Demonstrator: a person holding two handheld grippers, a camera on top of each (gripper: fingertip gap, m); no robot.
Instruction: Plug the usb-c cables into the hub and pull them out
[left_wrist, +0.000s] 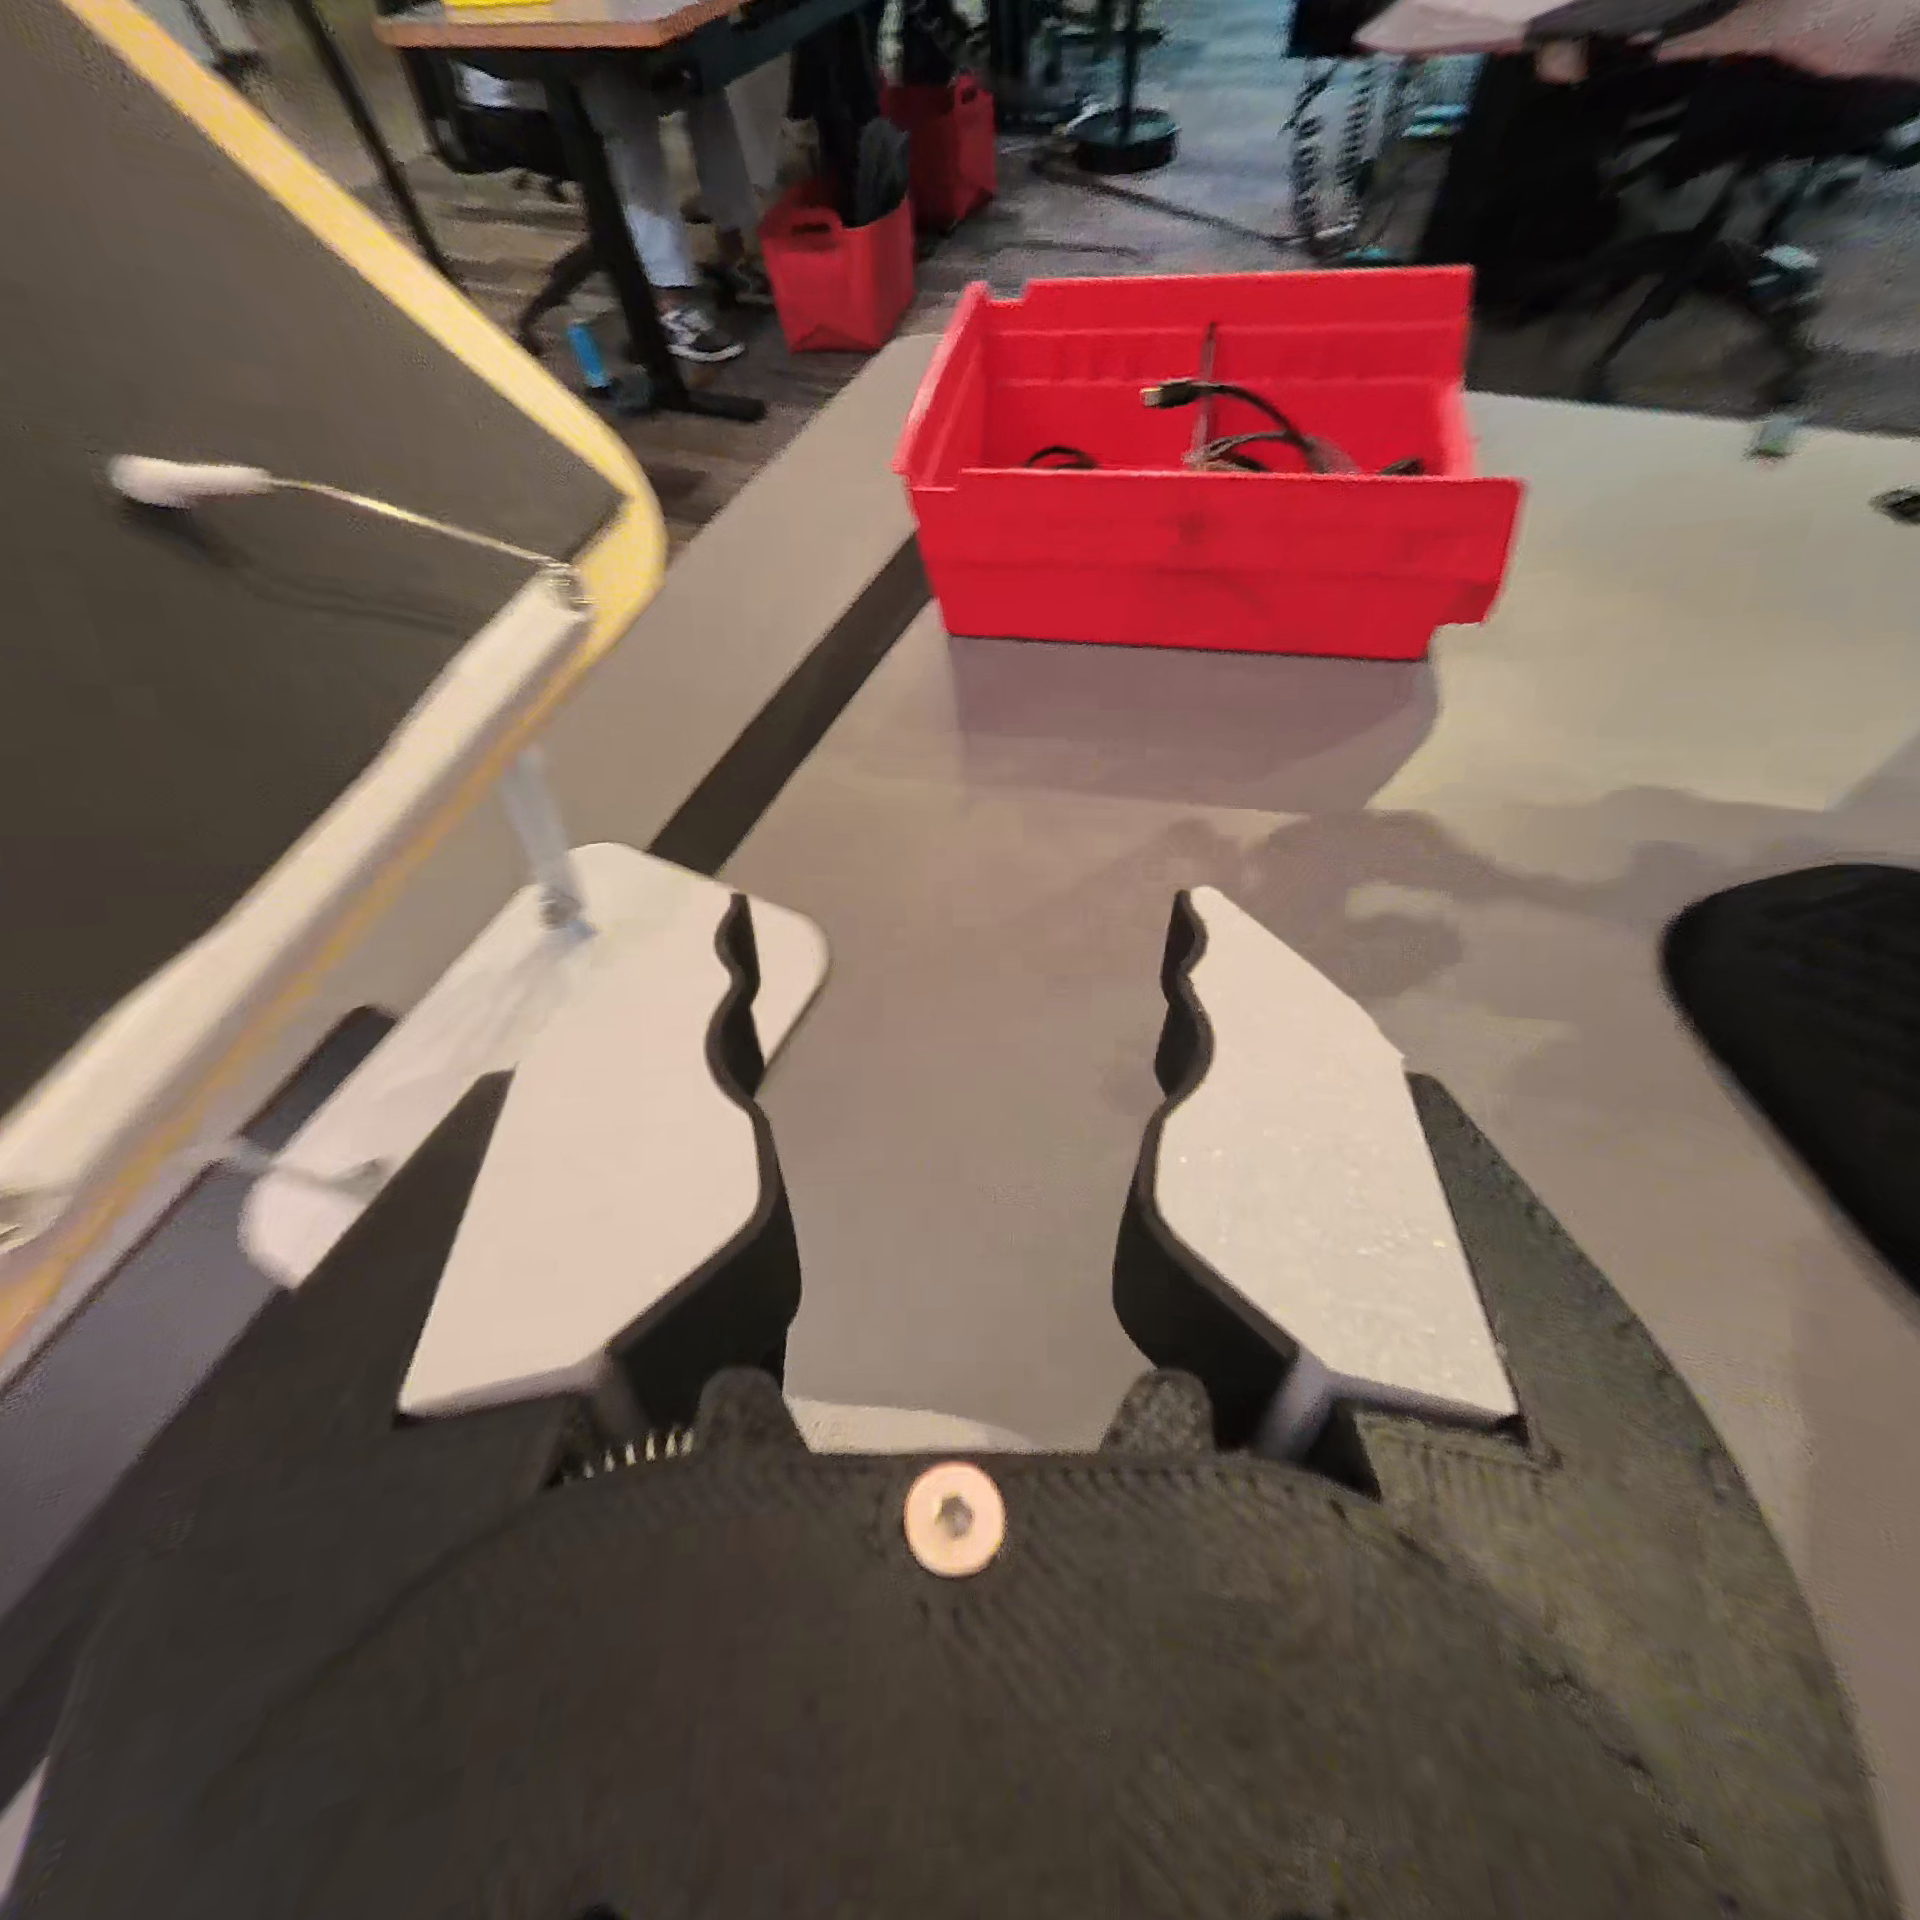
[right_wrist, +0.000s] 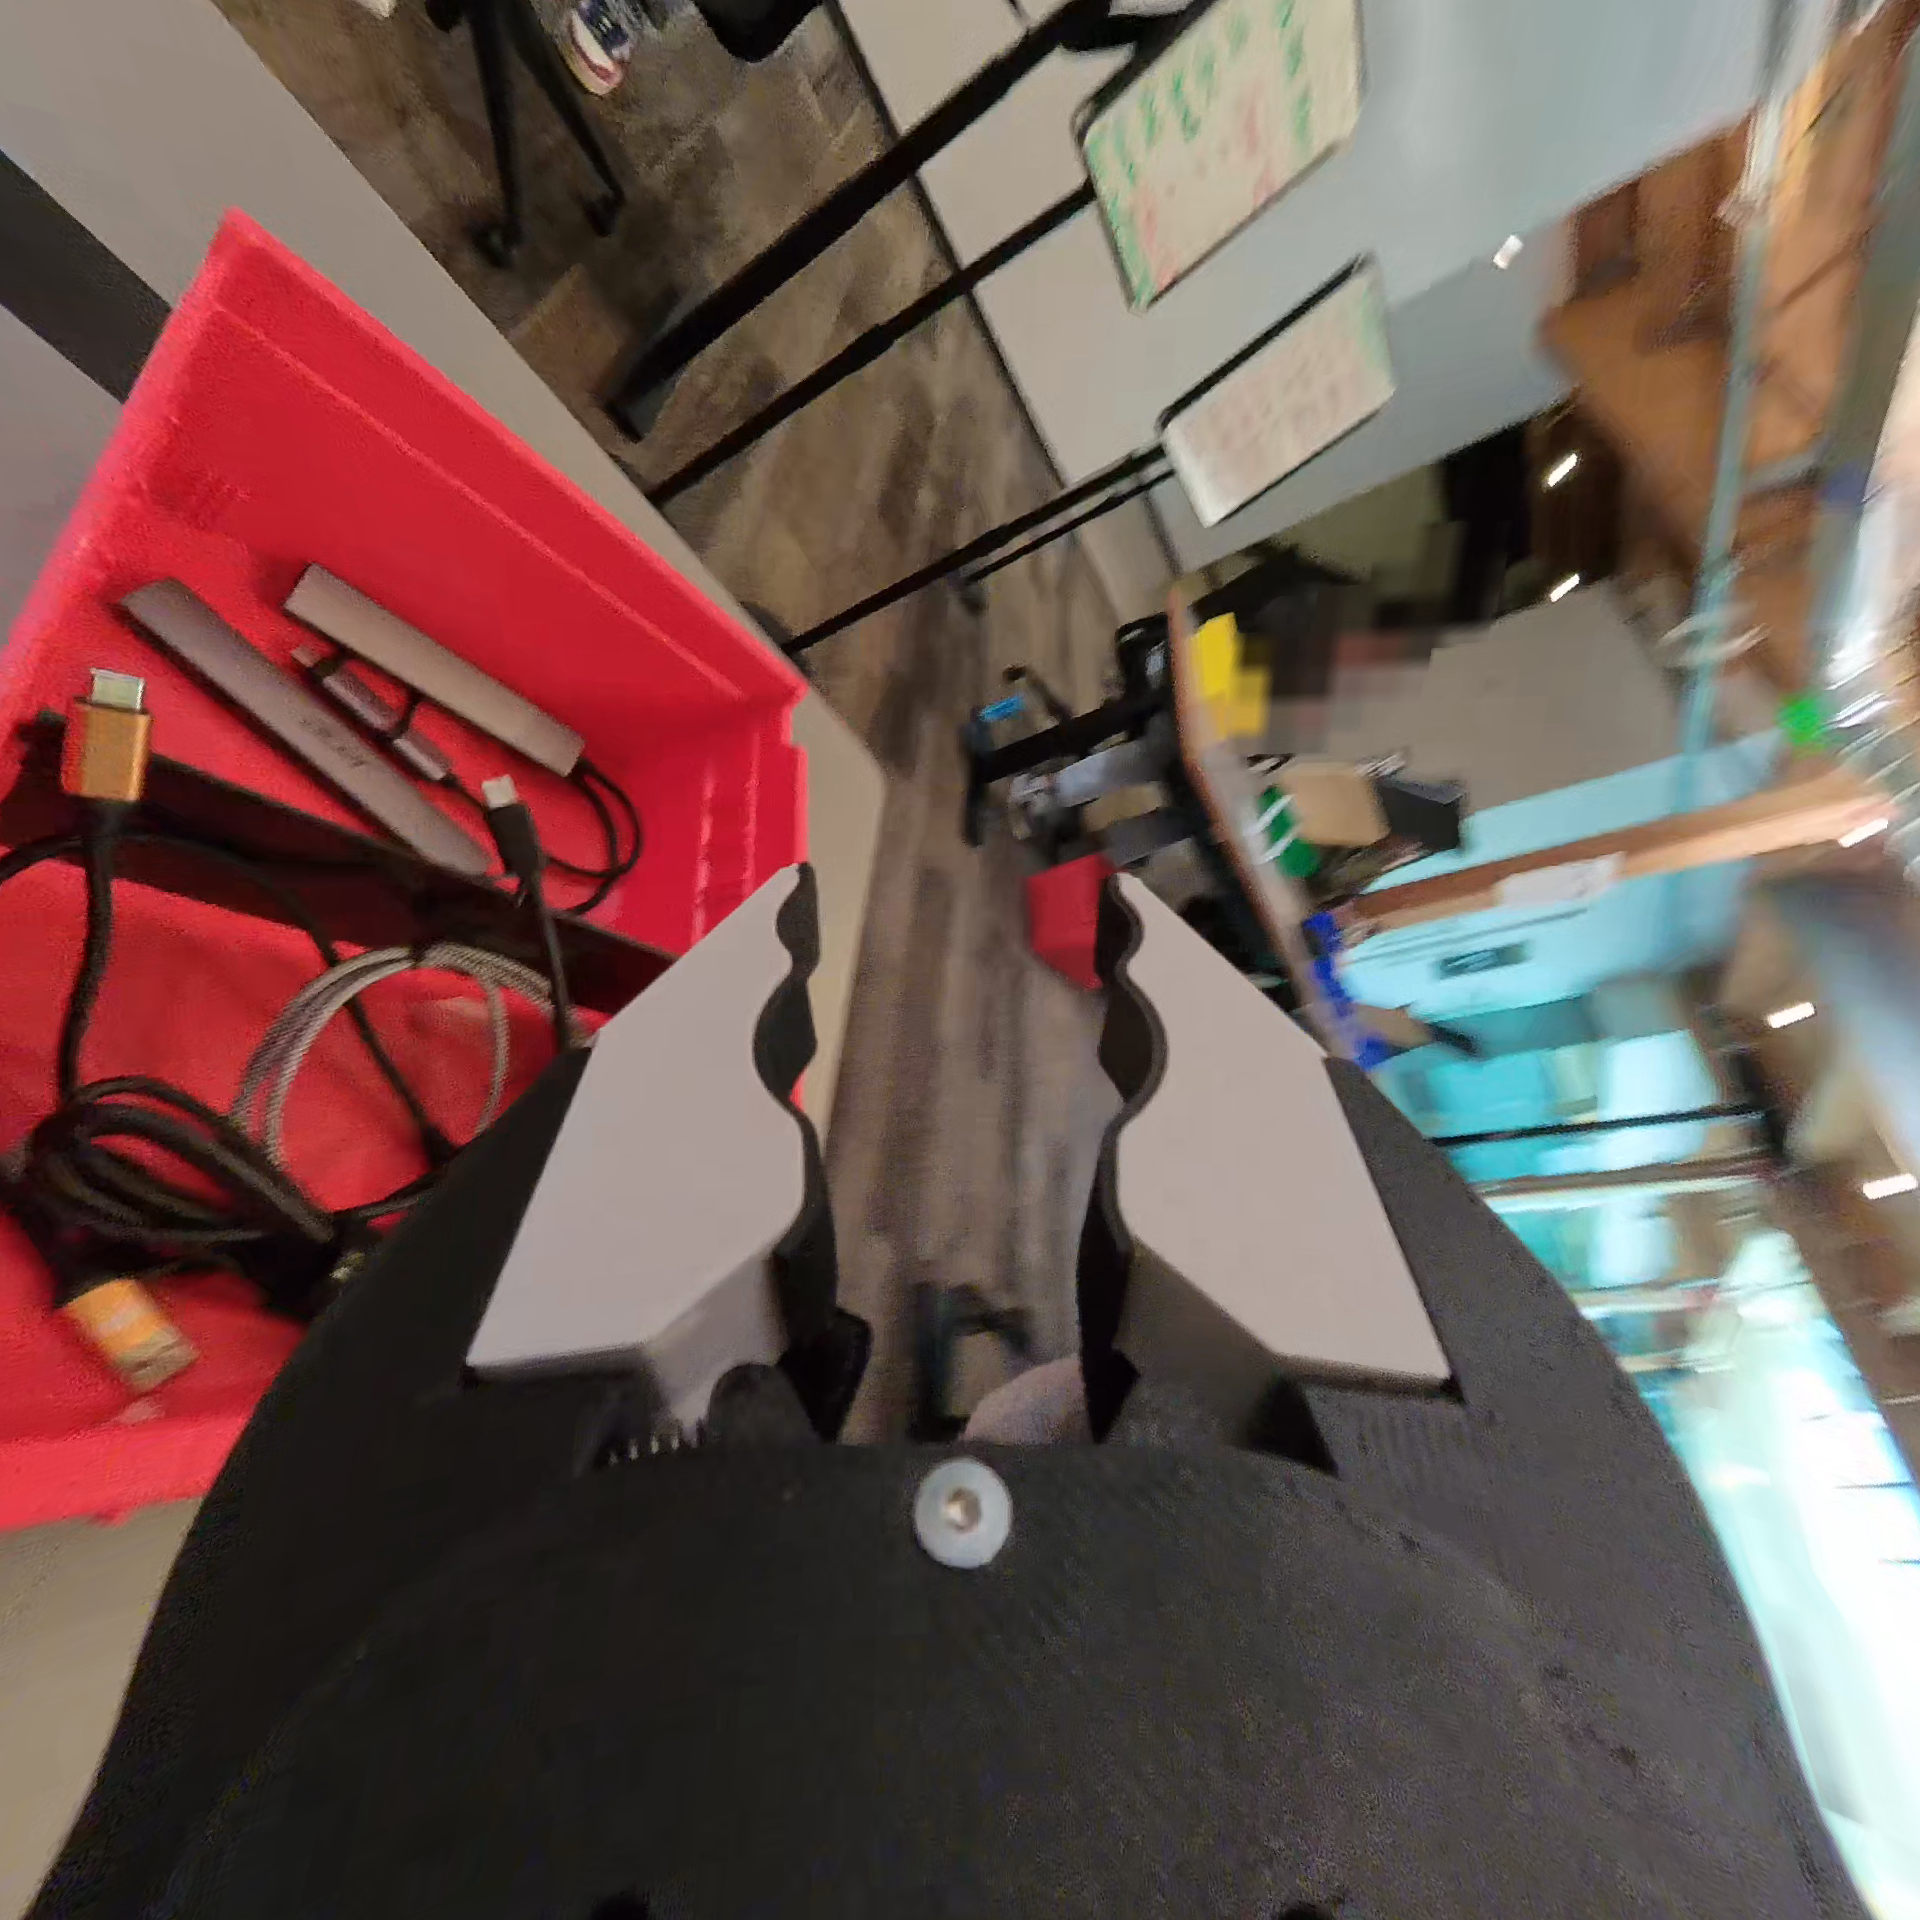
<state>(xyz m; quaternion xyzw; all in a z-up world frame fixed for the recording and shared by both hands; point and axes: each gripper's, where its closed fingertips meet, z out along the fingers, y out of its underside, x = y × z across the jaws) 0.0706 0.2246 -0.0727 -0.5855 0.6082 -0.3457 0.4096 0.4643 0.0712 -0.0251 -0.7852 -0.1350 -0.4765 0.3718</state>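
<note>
two slim grey hubs (right_wrist: 312, 717) lie side by side in the far compartment of the red bin (right_wrist: 436, 499), both slanted the same way and nearly touching. a short black lead curls from the end of one. a black usb-c cable (right_wrist: 514, 831) crosses the dark divider, its small silver plug tip pointing up just beside the hubs. in the near compartment, a braided grey cable (right_wrist: 343, 997) loops loosely, and black cables (right_wrist: 135, 1174) with orange-shelled plugs lie coiled; one orange plug (right_wrist: 109, 732) rests against the divider.
</note>
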